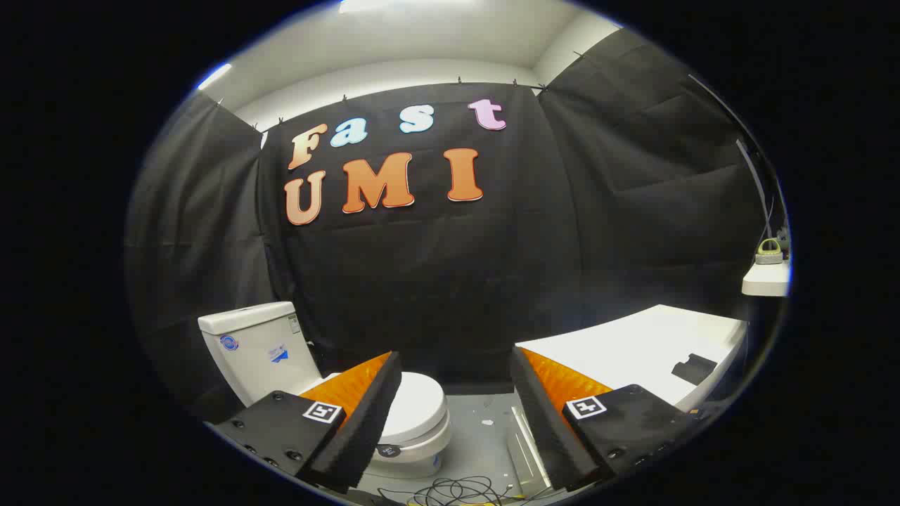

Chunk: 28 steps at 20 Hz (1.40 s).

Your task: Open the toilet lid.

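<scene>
Approaching: tongs point(450, 422) held above the floor, aimed toward the booth's back wall, not yet at the toilet.
Tongs state: wide apart, nothing between the fingers point(358, 414); both clear of every object.
Toilet: white toilet point(415, 429) stands low down, just beyond the left finger and partly hidden by it; its tank point(256, 348) rises behind, against the black cloth.
Lid: toilet lid point(418, 407) lies flat and closed over the bowl; front edge faces the tongs.
Lid contact: none; lid and tongs are apart.
Floor: grey floor point(485, 436) between the fingers, with a tangle of dark cables point(457, 488) near the tips.
Surface: white surface point(633, 344) off to the right, beyond the right finger, carrying a small dark flat object point(692, 367).
Step in hand: judged as the approach; lifting not yet begun.
Next move calls for: swinging left and down so the lid's front lip sits between the fingers, then narrowing onto that lip, or hooking one finger under it, and raising it back toward the tank.
Risk: lip looks thin and smooth, so a shallow hold may slip.
</scene>
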{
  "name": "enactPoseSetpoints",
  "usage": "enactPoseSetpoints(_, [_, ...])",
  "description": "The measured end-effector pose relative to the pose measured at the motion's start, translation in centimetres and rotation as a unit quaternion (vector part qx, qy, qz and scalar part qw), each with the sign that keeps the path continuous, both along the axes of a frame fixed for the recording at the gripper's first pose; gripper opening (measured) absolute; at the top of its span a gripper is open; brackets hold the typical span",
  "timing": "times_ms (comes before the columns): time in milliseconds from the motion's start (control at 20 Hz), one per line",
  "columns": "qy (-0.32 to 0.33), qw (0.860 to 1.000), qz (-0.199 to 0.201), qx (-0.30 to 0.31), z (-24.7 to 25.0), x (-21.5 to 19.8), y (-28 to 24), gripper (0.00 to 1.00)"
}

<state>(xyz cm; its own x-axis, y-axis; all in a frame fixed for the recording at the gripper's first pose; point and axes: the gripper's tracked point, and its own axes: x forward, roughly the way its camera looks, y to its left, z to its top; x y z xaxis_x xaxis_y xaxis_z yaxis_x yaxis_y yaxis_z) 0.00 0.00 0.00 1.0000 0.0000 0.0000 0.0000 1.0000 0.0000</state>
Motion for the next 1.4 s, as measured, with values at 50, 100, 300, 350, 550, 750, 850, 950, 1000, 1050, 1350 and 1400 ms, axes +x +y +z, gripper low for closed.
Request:
enactPoseSetpoints(50, [0.000,1.000,0.000,0.000,0.01,0.00,-0.01,1.00])
enactPoseSetpoints(100, [0.001,1.000,0.000,0.000,-0.10,0.03,0.02,1.00])
enactPoseSetpoints(300, [0.001,1.000,-0.001,0.000,0.00,-0.07,-0.04,1.00])
enactPoseSetpoints(350, [0.001,1.000,-0.001,0.000,-0.02,-0.05,-0.03,1.00])
enactPoseSetpoints(550, [0.002,1.000,0.000,0.000,-0.10,-0.07,0.02,1.00])
enactPoseSetpoints(750, [0.004,1.000,0.000,0.000,-0.14,0.04,0.00,1.00])
enactPoseSetpoints(850, [0.004,1.000,0.000,0.000,-0.14,0.00,0.02,1.00])
enactPoseSetpoints(950, [0.004,1.000,0.000,-0.001,-0.19,0.03,0.02,1.00])
enactPoseSetpoints(1000, [0.004,1.000,0.001,-0.001,-0.18,0.01,0.05,1.00])
enactPoseSetpoints(1050, [0.005,1.000,0.001,-0.001,-0.22,-0.07,0.06,1.00])
enactPoseSetpoints(1350, [0.003,1.000,0.001,-0.004,-0.08,-0.07,0.07,1.00])
enactPoseSetpoints(1400, [0.004,1.000,0.001,-0.003,-0.16,-0.07,0.03,1.00])
